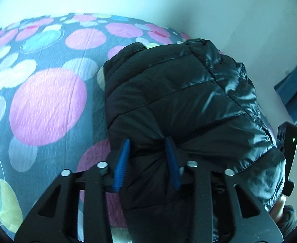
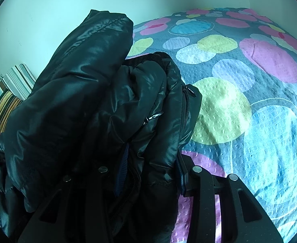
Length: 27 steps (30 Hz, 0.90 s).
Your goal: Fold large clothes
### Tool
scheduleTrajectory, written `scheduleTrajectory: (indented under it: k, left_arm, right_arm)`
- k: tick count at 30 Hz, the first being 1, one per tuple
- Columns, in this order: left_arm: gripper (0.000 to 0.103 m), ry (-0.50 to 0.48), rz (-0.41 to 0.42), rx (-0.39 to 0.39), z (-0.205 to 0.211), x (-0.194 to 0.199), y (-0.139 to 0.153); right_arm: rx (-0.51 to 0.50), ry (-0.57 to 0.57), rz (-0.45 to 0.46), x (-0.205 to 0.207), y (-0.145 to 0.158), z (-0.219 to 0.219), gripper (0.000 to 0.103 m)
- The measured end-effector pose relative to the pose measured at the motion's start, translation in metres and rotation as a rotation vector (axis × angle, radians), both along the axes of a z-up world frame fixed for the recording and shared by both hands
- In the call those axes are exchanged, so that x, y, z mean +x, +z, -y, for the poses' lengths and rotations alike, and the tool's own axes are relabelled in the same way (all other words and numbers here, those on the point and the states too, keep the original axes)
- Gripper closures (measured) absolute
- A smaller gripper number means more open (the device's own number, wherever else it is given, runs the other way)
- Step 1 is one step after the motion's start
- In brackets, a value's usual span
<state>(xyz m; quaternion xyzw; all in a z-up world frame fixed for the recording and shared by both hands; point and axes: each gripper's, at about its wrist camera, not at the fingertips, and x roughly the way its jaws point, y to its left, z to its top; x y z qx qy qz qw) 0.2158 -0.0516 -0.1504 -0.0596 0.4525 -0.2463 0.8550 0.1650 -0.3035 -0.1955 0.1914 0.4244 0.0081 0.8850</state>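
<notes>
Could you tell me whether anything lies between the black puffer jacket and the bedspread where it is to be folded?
Nothing visible does. Both the left hand-held gripper and the right hand-held gripper are shut on the black puffer jacket, and the dotted bedspread beside it shows only its own fabric.

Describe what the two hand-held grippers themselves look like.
Each hand-held gripper, left and right, has a matte black frame with triangular cut-outs and round silver bolt heads. The fingers carry ribbed blue pads. In the left view, the other black unit shows a small green light.
</notes>
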Motion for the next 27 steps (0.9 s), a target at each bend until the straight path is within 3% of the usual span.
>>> scheduleTrajectory:
  k: [8,27]
  left_arm:
    - [0.073,0.017,-0.009,-0.008,-0.009,0.008,0.000]
    - [0.073,0.135,-0.005,-0.005,-0.077,0.053,-0.002]
  right_arm:
    - [0.008,0.014,0.004,0.011,0.000,-0.008,0.062]
    - [0.011,0.126,0.002,0.099,-0.003,-0.071,0.063]
